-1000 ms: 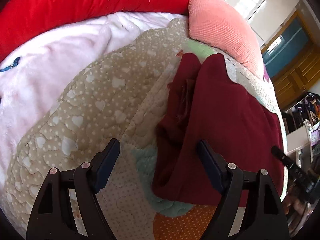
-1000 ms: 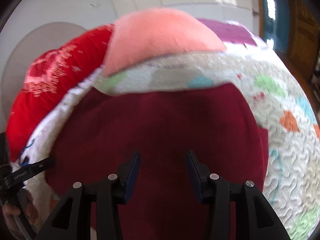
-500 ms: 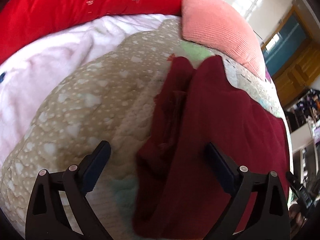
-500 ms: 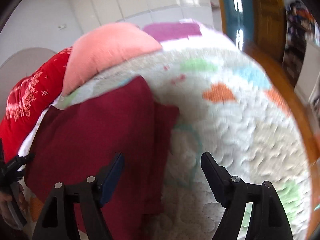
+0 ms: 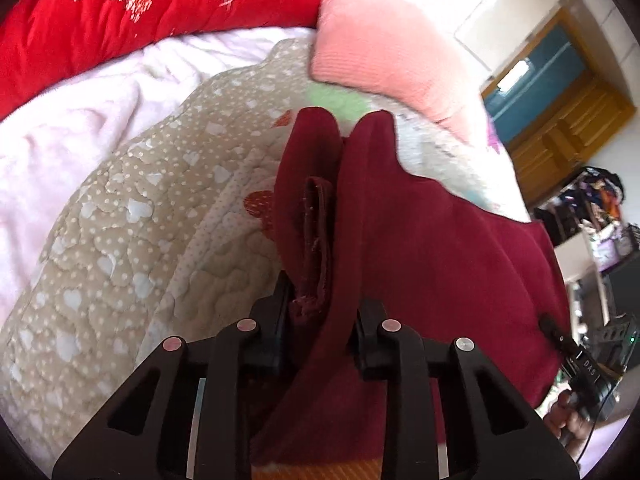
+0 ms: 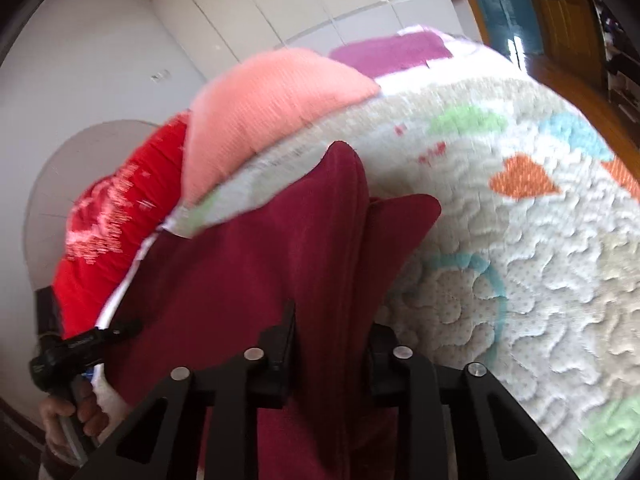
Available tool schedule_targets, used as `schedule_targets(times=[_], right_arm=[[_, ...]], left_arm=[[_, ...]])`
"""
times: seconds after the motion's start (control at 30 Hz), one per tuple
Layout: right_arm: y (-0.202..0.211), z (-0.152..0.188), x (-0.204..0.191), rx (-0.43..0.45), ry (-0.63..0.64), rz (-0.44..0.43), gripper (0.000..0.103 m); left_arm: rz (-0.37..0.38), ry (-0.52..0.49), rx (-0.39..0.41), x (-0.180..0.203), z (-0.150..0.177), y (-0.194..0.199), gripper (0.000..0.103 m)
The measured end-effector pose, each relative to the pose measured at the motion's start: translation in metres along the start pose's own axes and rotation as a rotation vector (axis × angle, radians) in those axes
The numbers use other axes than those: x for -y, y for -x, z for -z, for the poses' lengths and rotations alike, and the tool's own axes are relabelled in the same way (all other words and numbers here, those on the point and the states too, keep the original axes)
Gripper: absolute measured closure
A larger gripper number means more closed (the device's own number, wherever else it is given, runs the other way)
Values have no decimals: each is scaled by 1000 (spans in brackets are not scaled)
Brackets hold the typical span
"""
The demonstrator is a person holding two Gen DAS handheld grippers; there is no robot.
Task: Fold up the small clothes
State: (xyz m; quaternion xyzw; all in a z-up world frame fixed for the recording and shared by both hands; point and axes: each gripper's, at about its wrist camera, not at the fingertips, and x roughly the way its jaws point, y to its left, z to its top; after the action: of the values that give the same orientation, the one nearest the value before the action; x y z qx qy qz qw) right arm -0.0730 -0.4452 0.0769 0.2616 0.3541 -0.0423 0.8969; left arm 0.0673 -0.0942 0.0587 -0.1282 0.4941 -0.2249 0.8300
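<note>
On quilted bed point(image 5: 132, 240): maroon garment point(image 5: 432, 248) runs lengthwise away from both tongs; left tongs point(image 5: 320, 320) and right tongs point(image 6: 330, 340), jaws just closed, each clenching its near edge.

I count one dark red garment point(image 5: 432, 248) on the bed, and two tongs: my left tongs point(image 5: 320, 320) and my right tongs point(image 6: 330, 336). There is one quilt with hearts point(image 5: 120, 248), one pink fleece blanket point(image 5: 72, 128), one red embroidered cover point(image 5: 100, 12) and one salmon pillow point(image 5: 384, 56). I see also one purple cloth point(image 6: 392, 50) behind the pillow.
</note>
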Motion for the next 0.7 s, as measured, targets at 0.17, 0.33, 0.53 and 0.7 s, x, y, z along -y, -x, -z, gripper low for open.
schedule_targets(times=[0.17, 0.33, 0.53, 0.7], right_arm=[[57, 4, -26, 41, 27, -102, 84], [122, 48, -32, 36, 66, -121, 84], [127, 104, 0, -60, 112, 269, 66], [149, 93, -38, 38, 166, 183, 65]], left_arm=[[66, -30, -28, 13, 21, 46, 79], [63, -71, -56, 11, 76, 80, 79], [-39, -63, -53, -8, 129, 75, 68], [-34, 29, 5, -20, 134, 93, 63]])
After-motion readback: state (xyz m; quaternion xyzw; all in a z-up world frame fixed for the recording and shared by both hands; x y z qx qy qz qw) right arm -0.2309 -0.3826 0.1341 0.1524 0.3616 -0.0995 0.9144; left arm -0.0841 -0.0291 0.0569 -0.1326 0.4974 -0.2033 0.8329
